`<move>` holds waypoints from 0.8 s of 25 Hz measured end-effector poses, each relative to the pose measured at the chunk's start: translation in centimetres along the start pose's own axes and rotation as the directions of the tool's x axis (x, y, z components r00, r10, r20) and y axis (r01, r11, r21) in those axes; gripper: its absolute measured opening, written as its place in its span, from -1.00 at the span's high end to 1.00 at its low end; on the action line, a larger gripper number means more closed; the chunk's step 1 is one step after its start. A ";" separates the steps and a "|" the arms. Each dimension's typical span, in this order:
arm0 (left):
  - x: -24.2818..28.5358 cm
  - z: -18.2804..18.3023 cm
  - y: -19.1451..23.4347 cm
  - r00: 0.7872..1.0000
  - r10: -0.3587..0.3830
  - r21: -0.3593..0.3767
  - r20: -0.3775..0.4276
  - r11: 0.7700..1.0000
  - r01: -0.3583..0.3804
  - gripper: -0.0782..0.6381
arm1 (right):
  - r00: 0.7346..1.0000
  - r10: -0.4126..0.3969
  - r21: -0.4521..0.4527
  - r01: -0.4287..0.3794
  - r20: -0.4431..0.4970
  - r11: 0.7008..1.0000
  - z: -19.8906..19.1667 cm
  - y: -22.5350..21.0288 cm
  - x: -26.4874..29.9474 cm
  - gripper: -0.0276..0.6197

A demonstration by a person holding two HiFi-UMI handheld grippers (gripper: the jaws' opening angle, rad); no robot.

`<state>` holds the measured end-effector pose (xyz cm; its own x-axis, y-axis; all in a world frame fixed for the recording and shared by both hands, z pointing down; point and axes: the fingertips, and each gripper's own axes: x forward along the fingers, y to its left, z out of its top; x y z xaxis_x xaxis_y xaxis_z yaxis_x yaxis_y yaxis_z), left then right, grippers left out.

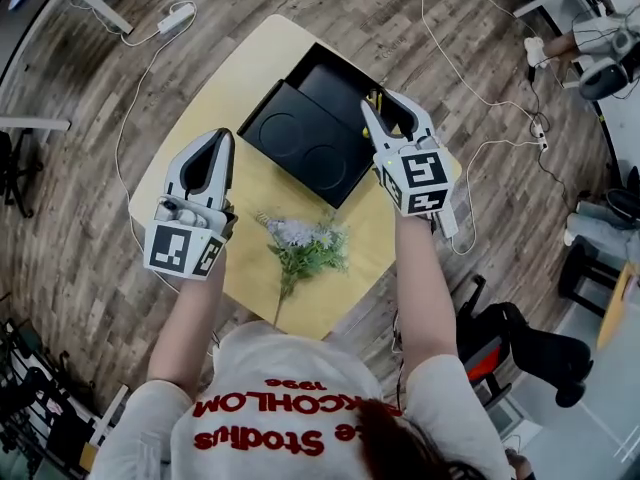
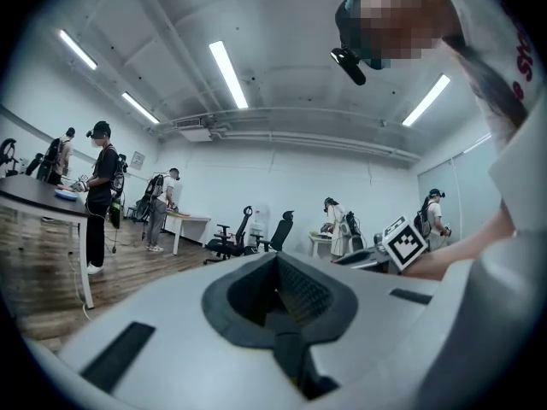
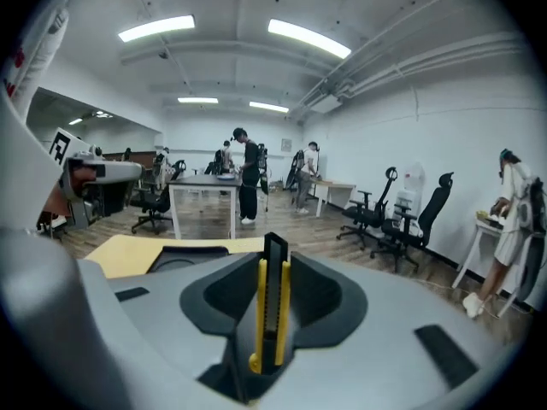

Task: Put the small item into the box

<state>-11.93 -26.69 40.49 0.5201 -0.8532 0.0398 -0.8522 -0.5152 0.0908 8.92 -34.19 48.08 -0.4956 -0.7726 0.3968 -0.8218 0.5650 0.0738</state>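
A small yellow and black utility knife [image 3: 272, 301] stands upright between the jaws of my right gripper [image 3: 272, 336], which is shut on it. In the head view, the right gripper [image 1: 385, 108] hovers over the right edge of the open black box [image 1: 335, 83], and the knife [image 1: 377, 98] shows at its tips. The box's black lid [image 1: 300, 143], with two round recesses, lies against the box's near side. My left gripper [image 1: 222, 140] is held over the table's left part, left of the lid. Its jaws [image 2: 278, 306] are shut with nothing in them.
A bunch of artificial flowers [image 1: 300, 248] lies on the yellow table [image 1: 250, 188] near its front edge. Cables and a power strip [image 1: 175, 18] trail over the wood floor. A black stool [image 1: 520, 343] stands at the right. People, desks and office chairs fill the room beyond.
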 end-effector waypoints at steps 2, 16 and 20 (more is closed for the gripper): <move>-0.1 -0.4 0.2 1.000 0.004 -0.007 -0.010 1.000 -0.004 0.76 | 0.996 0.018 0.003 -0.018 -0.088 1.000 -1.5 -0.1 1.6 0.55; -0.9 -2.3 -0.1 0.999 0.033 -0.047 -0.037 0.998 -0.035 0.76 | 0.803 0.209 0.046 -0.221 -0.558 0.974 -10.0 2.1 10.7 0.52; -1.2 -2.7 -0.1 0.999 0.035 -0.061 -0.040 0.997 -0.038 0.76 | 0.774 0.262 0.137 -0.225 -0.577 0.965 -10.6 2.3 11.0 0.39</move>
<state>-12.31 -25.39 43.12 0.4915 -0.8669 0.0826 -0.8662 -0.4768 0.1495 4.60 -38.34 62.34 -0.4367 -0.2829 0.8540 -0.7200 0.6791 -0.1432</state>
